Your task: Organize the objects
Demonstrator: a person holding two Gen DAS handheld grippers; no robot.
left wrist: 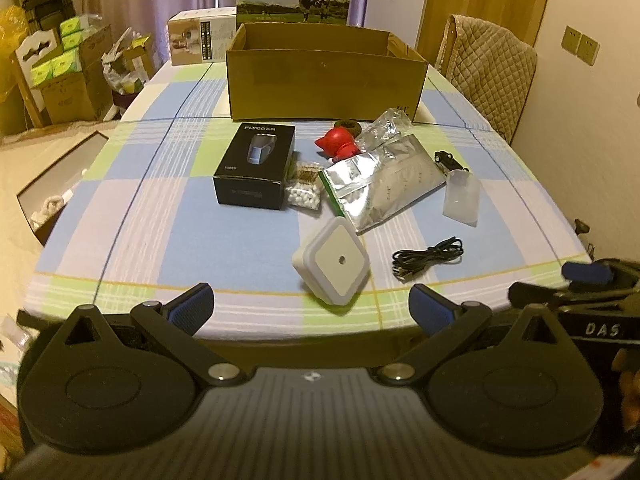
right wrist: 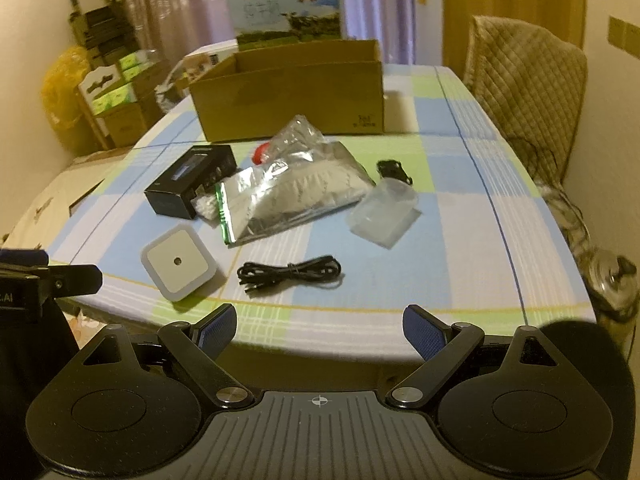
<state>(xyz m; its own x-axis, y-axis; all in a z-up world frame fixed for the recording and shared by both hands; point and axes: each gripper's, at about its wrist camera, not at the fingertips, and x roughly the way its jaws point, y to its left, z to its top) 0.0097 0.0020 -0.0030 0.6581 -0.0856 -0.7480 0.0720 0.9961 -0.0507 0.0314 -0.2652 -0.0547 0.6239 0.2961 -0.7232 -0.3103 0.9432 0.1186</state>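
The left gripper (left wrist: 310, 306) is hovering level at the near edge of the tabletop (left wrist: 132, 216), its blue-padded fingers (left wrist: 192, 306) spread wide and holding nothing; the right gripper (right wrist: 319, 326) is hovering beside it in the same pose, equally wide and empty, and each is showing at the margin of the other's view. Straight ahead of the left gripper, nearest to it, one white square night light (left wrist: 331, 265) is lying tilted, and one coiled black cable (left wrist: 430, 258) is sitting just to its right, directly ahead of the right gripper. Farther ahead, one black boxed shaver (left wrist: 254, 168) is resting left of one small bag of white beads (left wrist: 306, 194), which is touching one silver foil pouch (left wrist: 384, 182). One red toy (left wrist: 340, 144) and one crumpled clear wrapper (left wrist: 384, 126) are lying beyond the pouch, one small black toy car (left wrist: 448, 160) and one translucent cup (left wrist: 462, 196) to its right. Farthest ahead, one open cardboard box (left wrist: 324, 84) is standing upright.
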